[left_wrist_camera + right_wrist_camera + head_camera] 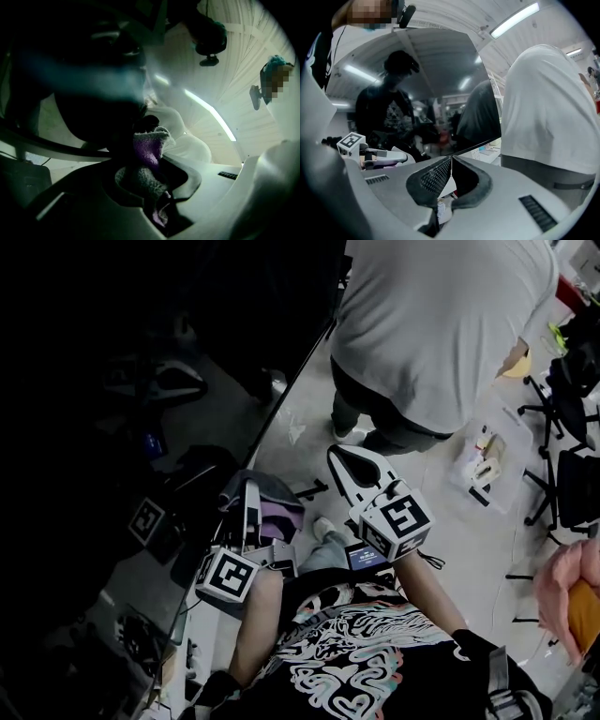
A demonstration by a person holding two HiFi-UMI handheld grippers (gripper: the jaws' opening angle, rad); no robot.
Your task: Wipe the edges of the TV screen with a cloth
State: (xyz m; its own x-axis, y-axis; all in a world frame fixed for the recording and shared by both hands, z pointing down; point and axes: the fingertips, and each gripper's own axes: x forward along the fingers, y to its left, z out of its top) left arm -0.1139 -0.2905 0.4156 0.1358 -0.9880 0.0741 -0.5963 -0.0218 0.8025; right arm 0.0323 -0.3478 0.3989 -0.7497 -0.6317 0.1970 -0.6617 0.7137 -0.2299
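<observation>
Wiping seems in hand: left gripper (pixel 152 161) clenches the purple-grey cloth (pixel 146 143) by the TV screen (pixel 436 84) edge at centre-left, right gripper (pixel 451 161) is pinched empty, and the next move likely means sliding the cloth along that edge.

head view, steep down. dark tv screen (pixel 103 371) fills the left side, its edge running diagonally. left gripper (pixel 253 498) points up, jaws closed on a bunched purple-grey cloth (pixel 274 510) just beside the screen edge. its marker cube (pixel 228 575) sits low, and a cube reflection (pixel 147 519) shows in the screen. right gripper (pixel 339 460) is right of the left one, over the light floor (pixel 469 540), jaws look together and empty. a person in a white shirt (pixel 441 324) stands top right. a clear bag (pixel 483 460) lies on the floor, with office chairs (pixel 572 437) at the far right.
</observation>
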